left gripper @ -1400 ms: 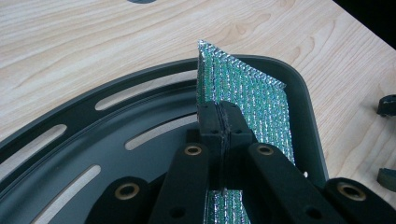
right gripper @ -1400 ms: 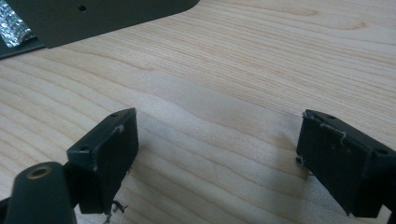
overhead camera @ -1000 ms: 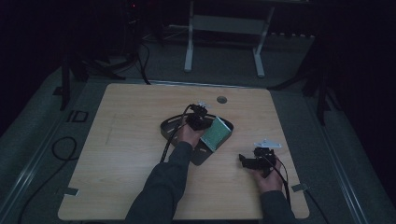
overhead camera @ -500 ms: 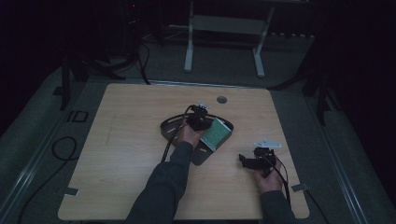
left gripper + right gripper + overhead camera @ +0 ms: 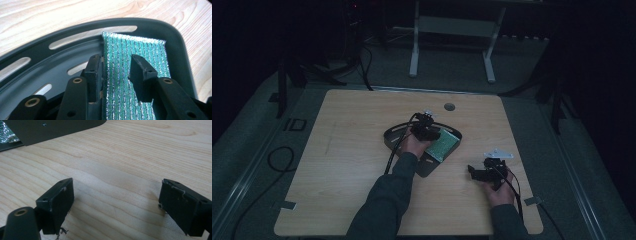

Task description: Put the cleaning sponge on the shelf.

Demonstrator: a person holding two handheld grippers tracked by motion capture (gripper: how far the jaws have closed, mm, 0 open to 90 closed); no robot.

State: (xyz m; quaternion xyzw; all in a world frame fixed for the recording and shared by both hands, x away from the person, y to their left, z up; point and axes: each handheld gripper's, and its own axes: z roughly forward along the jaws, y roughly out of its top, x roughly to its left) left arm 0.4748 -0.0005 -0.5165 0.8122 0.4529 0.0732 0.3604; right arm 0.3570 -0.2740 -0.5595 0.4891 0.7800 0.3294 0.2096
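Note:
A green glittery scrub pad (image 5: 140, 47) lies in a dark slotted tray (image 5: 75, 32) at the middle of the wooden table. My left gripper (image 5: 116, 65) hovers low over it with its jaws apart: the left jaw sits at the pad's left edge and the right jaw stands above the pad's middle. In the high view the left gripper (image 5: 427, 127) is over the tray (image 5: 394, 137), with the pad (image 5: 444, 144) to its right. My right gripper (image 5: 477, 172) rests near the table's front right. It (image 5: 117, 195) is wide open over bare wood.
The tray's corner (image 5: 57, 128) and a sliver of the pad (image 5: 7, 132) lie ahead of the right gripper. A round cable hole (image 5: 449, 106) sits behind the tray. A white frame (image 5: 452, 30) stands on the floor beyond the table.

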